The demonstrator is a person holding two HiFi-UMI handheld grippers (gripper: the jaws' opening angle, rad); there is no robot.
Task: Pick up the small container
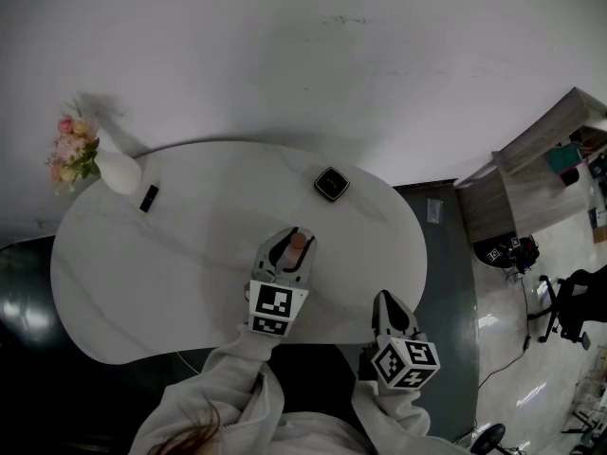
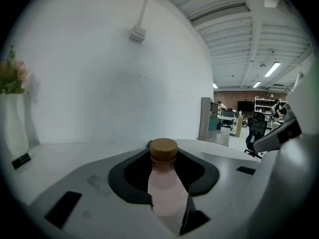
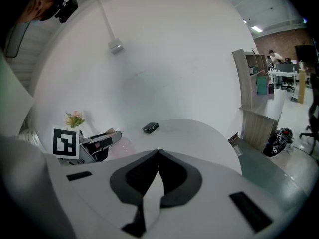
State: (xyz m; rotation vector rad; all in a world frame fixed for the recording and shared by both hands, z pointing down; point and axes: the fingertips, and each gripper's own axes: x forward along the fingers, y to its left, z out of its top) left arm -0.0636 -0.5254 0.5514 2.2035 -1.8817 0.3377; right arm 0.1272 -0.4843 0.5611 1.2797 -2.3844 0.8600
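White tabletop (image 1: 114, 282) is filling the middle of the head view, with a vase (image 1: 118, 172) of flowers sitting at its upper left edge and a small black bar (image 1: 149, 198) lying just beside it. Right of those, at the frame's centre, the left gripper (image 1: 295, 239) is reaching up-frame over the table. Its jaws are standing partly apart and pressing on the small container (image 1: 298, 245), a pale pink bottle with a brown cap. In the left gripper view the bottle is standing upright, its long axis vertical between the pads. Whether its base is clear of the table I cannot tell. Up and to the right, a dark square object (image 1: 332, 184) is lying well apart from the bottle. At lower right, the right gripper (image 1: 393, 309) is hanging by the table's near edge, jaws together on nothing. It is the farther one, so the lift is looking like the left hand's job: straight up.
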